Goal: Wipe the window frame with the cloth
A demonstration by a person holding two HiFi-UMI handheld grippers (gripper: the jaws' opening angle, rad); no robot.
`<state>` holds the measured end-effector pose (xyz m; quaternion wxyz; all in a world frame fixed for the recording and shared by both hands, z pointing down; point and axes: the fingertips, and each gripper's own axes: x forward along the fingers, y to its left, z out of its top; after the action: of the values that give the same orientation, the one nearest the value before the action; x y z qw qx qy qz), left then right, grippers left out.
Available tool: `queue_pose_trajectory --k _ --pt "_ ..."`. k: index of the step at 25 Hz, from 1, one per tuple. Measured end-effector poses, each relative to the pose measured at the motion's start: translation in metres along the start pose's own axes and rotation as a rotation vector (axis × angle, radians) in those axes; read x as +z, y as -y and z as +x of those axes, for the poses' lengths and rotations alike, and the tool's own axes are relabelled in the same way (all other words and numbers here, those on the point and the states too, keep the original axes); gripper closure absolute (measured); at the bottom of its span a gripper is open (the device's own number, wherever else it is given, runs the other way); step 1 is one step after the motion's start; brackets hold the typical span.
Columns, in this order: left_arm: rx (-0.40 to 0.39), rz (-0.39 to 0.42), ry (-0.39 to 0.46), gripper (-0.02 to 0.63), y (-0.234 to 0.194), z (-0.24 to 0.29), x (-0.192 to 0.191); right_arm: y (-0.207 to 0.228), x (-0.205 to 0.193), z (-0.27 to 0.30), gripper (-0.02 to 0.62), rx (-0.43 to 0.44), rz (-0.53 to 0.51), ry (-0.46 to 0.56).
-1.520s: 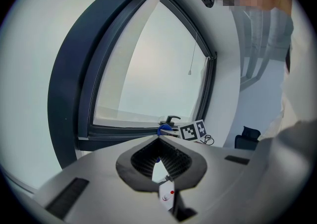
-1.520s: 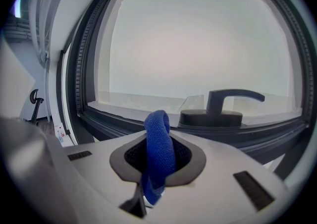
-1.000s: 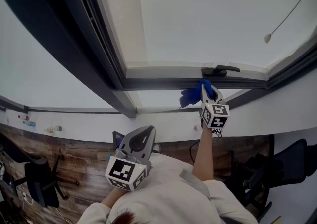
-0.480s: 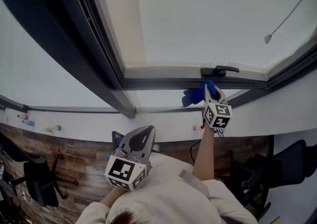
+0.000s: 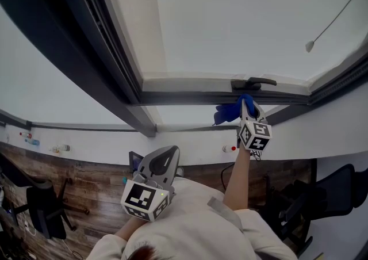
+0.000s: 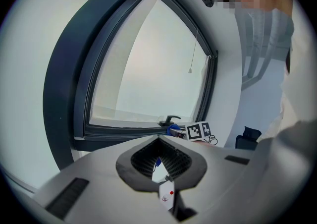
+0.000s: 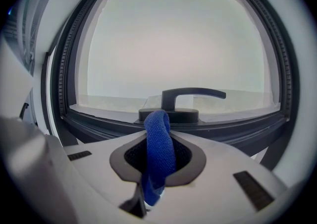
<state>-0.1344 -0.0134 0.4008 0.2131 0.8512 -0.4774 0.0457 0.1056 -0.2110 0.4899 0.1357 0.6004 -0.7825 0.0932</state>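
Note:
The dark window frame (image 5: pixel 184 97) runs across the head view, with a black handle (image 5: pixel 253 84) on its lower bar. My right gripper (image 5: pixel 248 107) is shut on a blue cloth (image 5: pixel 229 111), held just under that handle and up against the lower bar. From the right gripper view the cloth (image 7: pixel 158 152) stands up out of the right gripper (image 7: pixel 158 141), in front of the handle (image 7: pixel 181 100) and frame (image 7: pixel 233 130). My left gripper (image 5: pixel 166 156) hangs low near the person's chest, shut and holding nothing. In its own view, the left gripper (image 6: pixel 159 154) faces the window from a distance.
A blind cord with a bead (image 5: pixel 310 45) hangs before the pane at right. Below the window runs a white wall ledge (image 5: pixel 103 144) with small items (image 5: pixel 62 149) and a red-marked item (image 5: pixel 232 148). Office chairs (image 5: pixel 43 210) (image 5: pixel 333 187) stand on the wooden floor (image 5: pixel 92 187).
My right gripper has slid the blue cloth a little to the right along the lower bar, to just under the handle. The left gripper has stayed put.

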Motion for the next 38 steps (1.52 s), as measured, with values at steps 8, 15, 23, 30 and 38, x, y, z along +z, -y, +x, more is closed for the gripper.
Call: queue_pose_trajectory --k 8,15,23,30,38 --pt "0.003 0.011 0.001 0.601 0.002 0.003 0.002 0.005 0.000 -0.001 0.545 -0.005 0.006 0.004" --pt "0.005 0.016 0.007 0.600 0.001 0.004 0.007 0.004 0.001 -0.005 0.545 -0.021 0.024 0.020" --pt "-0.098 0.052 -0.019 0.600 0.021 0.015 0.004 -0.041 0.001 -0.054 0.545 0.068 -0.034 0.059" --pt "-0.184 0.075 -0.045 0.600 0.035 0.016 -0.001 -0.068 -0.005 -0.112 0.545 0.094 -0.009 0.090" --pt "-0.242 0.075 -0.070 0.601 0.034 0.007 -0.006 -0.103 -0.022 -0.133 0.545 0.115 0.040 0.052"
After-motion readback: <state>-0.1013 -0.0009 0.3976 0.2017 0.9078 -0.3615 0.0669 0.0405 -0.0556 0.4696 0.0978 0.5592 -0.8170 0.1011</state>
